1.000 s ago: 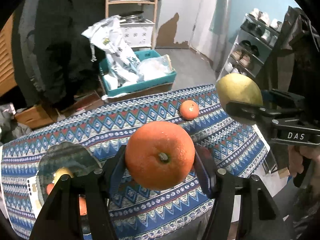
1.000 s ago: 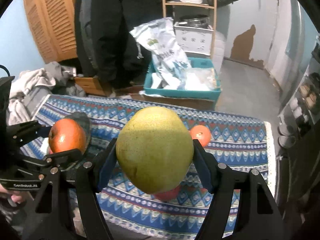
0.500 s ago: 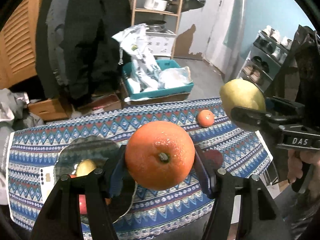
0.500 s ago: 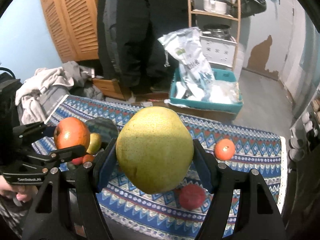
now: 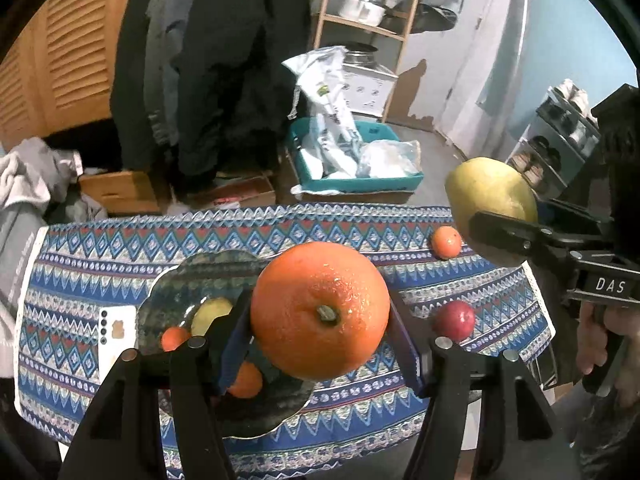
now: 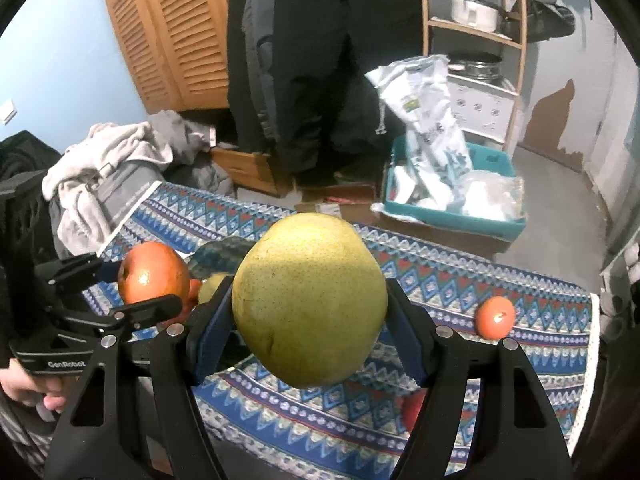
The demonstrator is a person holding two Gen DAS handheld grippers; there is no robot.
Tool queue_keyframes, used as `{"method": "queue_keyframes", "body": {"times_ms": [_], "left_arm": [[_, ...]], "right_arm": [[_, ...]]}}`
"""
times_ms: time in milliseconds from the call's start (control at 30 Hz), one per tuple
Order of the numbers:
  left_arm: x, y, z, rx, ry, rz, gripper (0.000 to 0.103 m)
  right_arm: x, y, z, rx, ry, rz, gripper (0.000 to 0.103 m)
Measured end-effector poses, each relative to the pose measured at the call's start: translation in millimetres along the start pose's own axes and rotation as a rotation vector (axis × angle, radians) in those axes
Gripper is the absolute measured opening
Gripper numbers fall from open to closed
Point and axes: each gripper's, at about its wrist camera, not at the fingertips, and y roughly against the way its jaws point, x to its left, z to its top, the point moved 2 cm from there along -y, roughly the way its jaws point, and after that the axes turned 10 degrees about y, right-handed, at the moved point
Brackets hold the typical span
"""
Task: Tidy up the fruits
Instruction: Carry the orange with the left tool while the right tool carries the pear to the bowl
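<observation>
the left gripper (image 5: 320, 316) has its fingers clamped on an orange (image 5: 320, 310), held above the bench (image 5: 360, 236) over the glass plate (image 5: 176, 292) near its left edge. the right gripper (image 6: 308, 312) grips a yellow-green pear (image 6: 310, 300) above the bench's middle.

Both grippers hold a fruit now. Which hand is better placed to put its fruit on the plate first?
Left, likely. The left gripper holds the orange over the plate, while the right gripper with the pear hangs further from it.
</observation>
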Motion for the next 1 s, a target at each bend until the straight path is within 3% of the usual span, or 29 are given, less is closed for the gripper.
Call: {"method": "queue_keyframes", "body": {"times_ms": [600, 1000], "left_arm": [[70, -43, -21, 0.090, 0.150, 0.060, 0.065], [85, -78, -38, 0.158, 0.218, 0.046, 0.065]], "right_arm": [[38, -74, 17, 0.098, 0.012, 0.093, 0.072], [57, -134, 17, 0.189, 0.042, 0.121, 0.072]]}}
